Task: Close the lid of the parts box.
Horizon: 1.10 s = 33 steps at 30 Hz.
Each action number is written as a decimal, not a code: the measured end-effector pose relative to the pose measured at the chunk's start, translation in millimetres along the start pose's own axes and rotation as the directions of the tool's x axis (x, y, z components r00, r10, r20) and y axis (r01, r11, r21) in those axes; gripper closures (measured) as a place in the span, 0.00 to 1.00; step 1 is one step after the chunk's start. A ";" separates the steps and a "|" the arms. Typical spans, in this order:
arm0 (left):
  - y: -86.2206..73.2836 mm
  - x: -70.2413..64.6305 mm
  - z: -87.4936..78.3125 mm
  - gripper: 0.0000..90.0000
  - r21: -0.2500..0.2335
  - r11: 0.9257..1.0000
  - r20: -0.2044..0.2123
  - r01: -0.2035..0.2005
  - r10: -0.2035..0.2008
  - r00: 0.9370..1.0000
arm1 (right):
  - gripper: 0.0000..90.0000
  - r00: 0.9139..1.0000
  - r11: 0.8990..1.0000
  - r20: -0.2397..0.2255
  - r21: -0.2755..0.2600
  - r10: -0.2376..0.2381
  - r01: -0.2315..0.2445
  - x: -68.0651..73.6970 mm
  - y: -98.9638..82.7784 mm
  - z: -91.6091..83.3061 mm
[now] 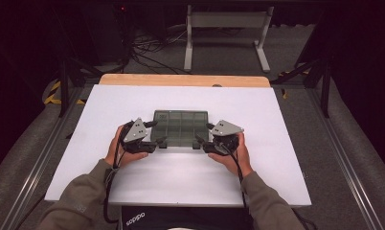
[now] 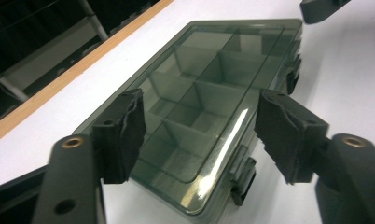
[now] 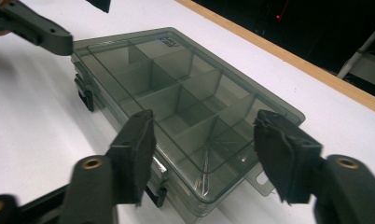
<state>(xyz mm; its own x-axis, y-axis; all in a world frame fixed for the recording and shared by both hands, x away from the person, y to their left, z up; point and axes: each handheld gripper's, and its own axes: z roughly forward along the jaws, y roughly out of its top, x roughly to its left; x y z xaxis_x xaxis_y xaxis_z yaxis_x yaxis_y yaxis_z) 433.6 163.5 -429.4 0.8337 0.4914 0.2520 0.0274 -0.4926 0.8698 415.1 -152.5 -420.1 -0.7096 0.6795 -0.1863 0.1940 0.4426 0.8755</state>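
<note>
We see a flat, smoky-grey translucent plastic organiser box with its clear lid shut, lying on the white counter just beyond our hands, about midway across it. Through the lid, upright dividers split the inside into a grid of small compartments, all bare as far as we can tell. Its long axis runs from left to right across the counter in the high view, and the long edge with its dark latches faces us. The left claw stands at the box's near left corner and the right claw at its near right corner; each is partly spread, with its padded jaws on either side of a corner and not pressing on it. The two claw views bring out the dividers, the lid's sheen and the latches, which the high view leaves too small to read; the high view alone gives the wooden strip along the counter's far edge.
</note>
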 end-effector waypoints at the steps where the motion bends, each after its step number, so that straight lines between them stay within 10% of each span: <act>1: 0.3 -0.2 0.1 0.33 -0.003 1.000 -0.008 0.004 -0.004 1.000 | 0.38 1.000 1.000 0.005 0.000 0.003 -0.003 0.1 0.0 0.3; 16: 1.1 -4.0 2.8 0.07 -0.014 1.000 0.007 0.027 -0.027 1.000 | 0.08 0.999 1.000 0.030 0.008 -0.021 0.021 4.6 3.5 3.7; 33: 6.6 -11.3 -1.6 0.04 -0.024 1.000 0.015 -0.006 0.006 1.000 | 0.05 0.998 0.999 0.049 0.003 -0.032 0.032 8.5 5.9 -0.3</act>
<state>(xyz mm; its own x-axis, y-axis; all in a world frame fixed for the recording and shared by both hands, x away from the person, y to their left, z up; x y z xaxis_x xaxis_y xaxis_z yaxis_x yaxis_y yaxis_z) 423.4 155.8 -425.9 0.8420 0.4775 0.2511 0.0092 -0.4781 0.8783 410.0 -144.3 -416.4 -0.6817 0.6926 -0.2358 0.1730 0.4657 0.8678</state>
